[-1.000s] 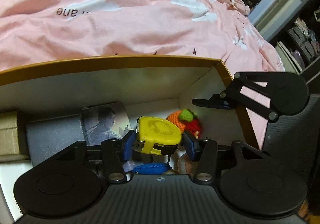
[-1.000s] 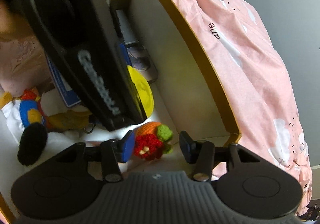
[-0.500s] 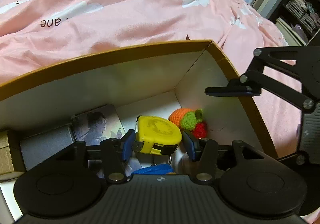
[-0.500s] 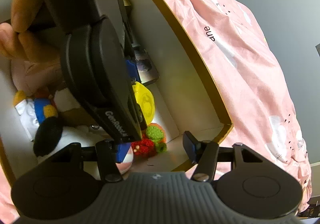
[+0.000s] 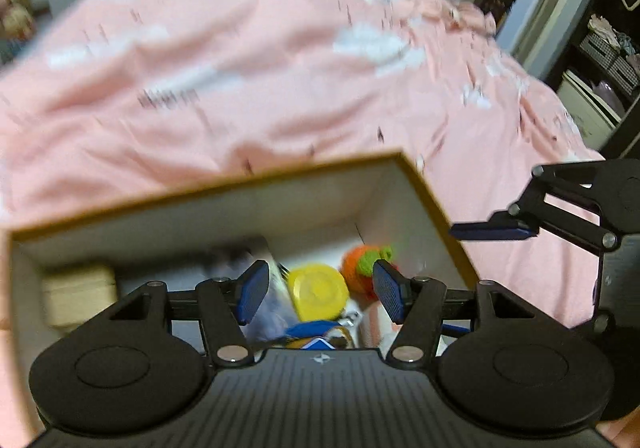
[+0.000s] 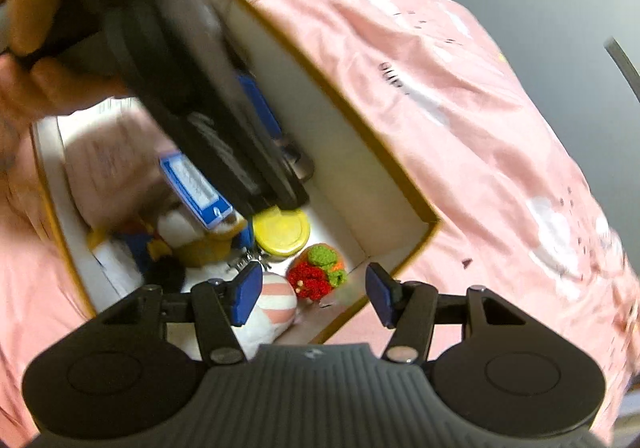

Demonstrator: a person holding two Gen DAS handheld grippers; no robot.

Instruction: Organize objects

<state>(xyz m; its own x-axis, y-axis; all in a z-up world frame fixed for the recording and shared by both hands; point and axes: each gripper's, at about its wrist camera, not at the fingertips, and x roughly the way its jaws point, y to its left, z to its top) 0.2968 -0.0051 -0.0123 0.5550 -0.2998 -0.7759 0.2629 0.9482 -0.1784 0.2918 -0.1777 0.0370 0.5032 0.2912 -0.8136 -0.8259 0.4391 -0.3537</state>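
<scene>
Hovering over box [image 5: 208,192], L tongs [image 5: 316,290] & R tongs [image 6: 312,290] gaped, just widened, empty above tape [image 5: 318,296] & toy [image 6: 320,272]; next: another item.

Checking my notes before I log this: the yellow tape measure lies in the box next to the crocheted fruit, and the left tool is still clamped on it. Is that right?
Not quite. The left wrist view shows the left tool open, its jaws having just been opening, above the yellow tape measure with nothing gripped. The rest holds: it lies in the box beside the crocheted fruit.
</scene>
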